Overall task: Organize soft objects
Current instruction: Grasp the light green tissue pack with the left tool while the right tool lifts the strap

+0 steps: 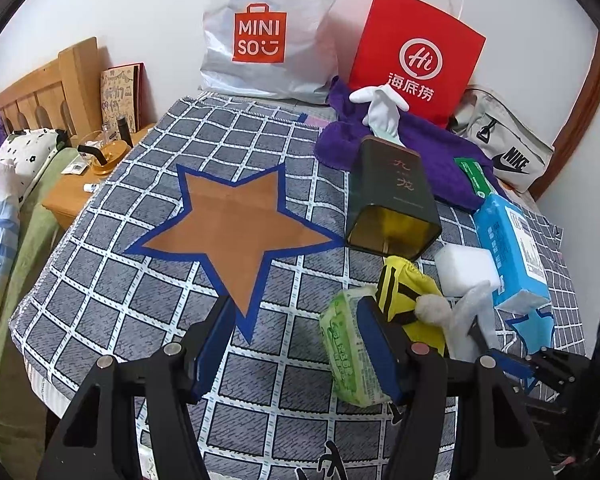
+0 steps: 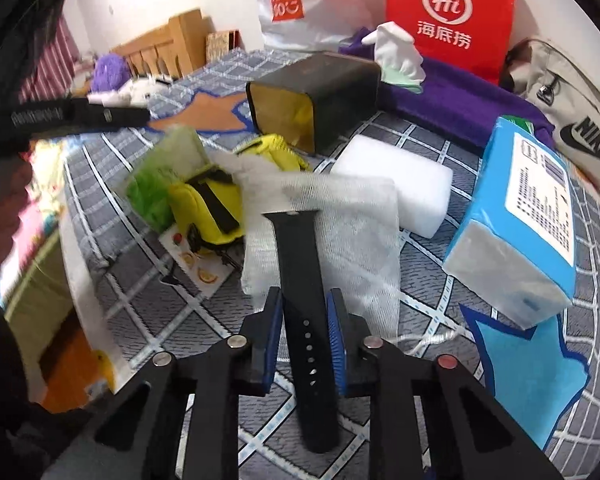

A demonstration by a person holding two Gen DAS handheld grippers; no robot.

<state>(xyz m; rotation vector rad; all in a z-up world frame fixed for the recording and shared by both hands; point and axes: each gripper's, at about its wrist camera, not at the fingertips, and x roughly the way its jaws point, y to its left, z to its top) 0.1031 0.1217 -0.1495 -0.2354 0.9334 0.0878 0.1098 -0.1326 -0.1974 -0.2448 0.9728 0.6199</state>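
Bed under a grey checked cover carries the whole lot; two paper stars are taped flat to it, one brown star with blue edging at centre and one light-blue star at the right edge, most likely as drop zones for the sort. Three bags lean on the wall at the back, propped so they stay upright and clear of the work area: one white MINISO bag, one red Haidilao paper bag, one grey Nike bag. One purple towel lies bunched in front of them with one white glove on top. One dark tin lies on its side, open mouth toward the cameras. One blue tissue pack rests partly on the light-blue star; one white foam block is just beside it. One sheet of white foam wrap lies in front of the block. One yellow pouch with a black strap touches one green wet-wipe pack. One black watch strap lies lengthwise across the foam wrap. Right hand-held gripper straddles that strap, jaws narrowed close to both edges; whether the pads actually press I cannot tell, a sliver of gap seems to show. Left hand-held gripper stands open and empty, its right finger just against the wet-wipe pack, likely lined up for the next pick.
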